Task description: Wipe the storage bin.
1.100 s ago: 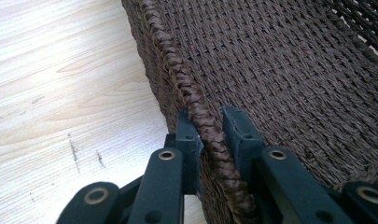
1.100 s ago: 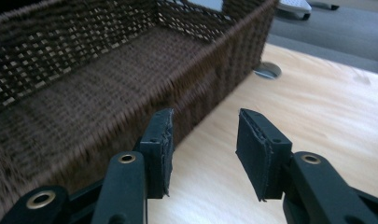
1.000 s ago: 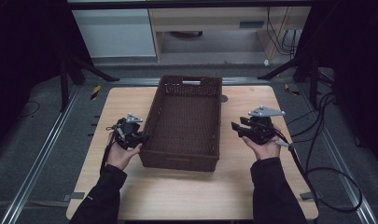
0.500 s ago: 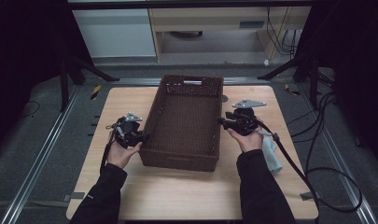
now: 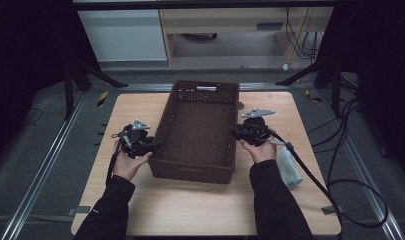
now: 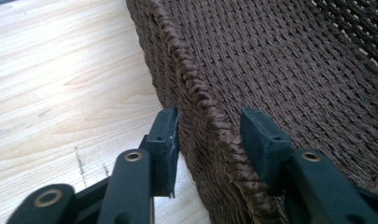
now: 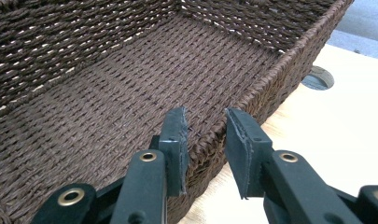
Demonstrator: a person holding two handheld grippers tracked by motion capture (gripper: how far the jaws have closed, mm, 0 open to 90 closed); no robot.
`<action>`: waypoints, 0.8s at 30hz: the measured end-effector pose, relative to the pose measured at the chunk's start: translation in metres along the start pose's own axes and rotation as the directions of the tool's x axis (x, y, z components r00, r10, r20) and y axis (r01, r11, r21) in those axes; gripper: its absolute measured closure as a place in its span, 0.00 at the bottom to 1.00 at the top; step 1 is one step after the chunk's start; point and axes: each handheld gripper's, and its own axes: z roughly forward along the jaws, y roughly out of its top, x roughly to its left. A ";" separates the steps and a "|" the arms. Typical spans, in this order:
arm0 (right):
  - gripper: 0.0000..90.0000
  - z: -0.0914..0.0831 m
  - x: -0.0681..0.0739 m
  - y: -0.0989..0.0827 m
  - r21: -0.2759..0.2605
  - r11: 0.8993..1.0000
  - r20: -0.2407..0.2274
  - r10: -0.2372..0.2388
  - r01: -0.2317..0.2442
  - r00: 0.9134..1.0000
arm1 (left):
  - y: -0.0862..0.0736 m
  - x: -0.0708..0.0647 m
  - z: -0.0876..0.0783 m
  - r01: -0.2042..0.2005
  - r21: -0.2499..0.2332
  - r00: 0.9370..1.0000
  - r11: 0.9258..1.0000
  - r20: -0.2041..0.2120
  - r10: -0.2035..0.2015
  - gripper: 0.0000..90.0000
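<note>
A brown woven basket [image 5: 200,135] sits in the middle of the wooden table [image 5: 300,115]. My left gripper [image 5: 155,146] is at its left rim. In the left gripper view the gripper [image 6: 211,116] straddles the braided rim [image 6: 196,93], one jaw outside the wall and one inside. Its jaws have just been opening and stand apart. My right gripper [image 5: 236,131] is at the right rim. In the right gripper view the gripper [image 7: 206,114] has the rim [image 7: 270,70] between its jaws. They have just been closing, and a slim gap still shows beside the rim.
A light blue cloth [image 5: 289,167] lies on the table beside the right forearm. A cable [image 5: 310,175] trails from the right gripper off the table's right side. A round hole [image 7: 317,77] sits in the tabletop just right of the basket.
The right hand has moved left and down from beside the basket onto its right rim, uncovering the blue cloth. The left hand has stayed at the left rim.
</note>
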 end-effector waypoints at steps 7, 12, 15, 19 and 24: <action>0.80 -0.004 0.003 -0.001 0.004 1.000 0.002 0.004 -0.004 1.000 | -0.001 -0.006 -0.010 -0.025 -0.012 1.000 1.000 -0.004 0.025 0.59; 0.81 -0.014 0.006 -0.007 0.008 1.000 -0.019 0.007 -0.007 1.000 | -0.006 -0.008 -0.012 -0.003 0.001 1.000 1.000 0.010 0.003 0.70; 0.80 -0.017 0.009 -0.008 0.020 1.000 -0.024 0.006 -0.005 1.000 | -0.006 -0.009 -0.012 0.001 0.011 1.000 1.000 0.007 -0.001 0.80; 0.69 -0.019 0.006 -0.005 0.003 1.000 0.003 -0.001 0.001 1.000 | -0.005 -0.006 -0.010 0.024 0.009 0.999 1.000 0.023 -0.024 0.82; 0.65 -0.010 -0.003 -0.002 -0.008 0.999 0.013 0.041 -0.041 0.999 | -0.003 0.001 -0.007 0.030 -0.003 0.999 1.000 0.022 -0.030 0.83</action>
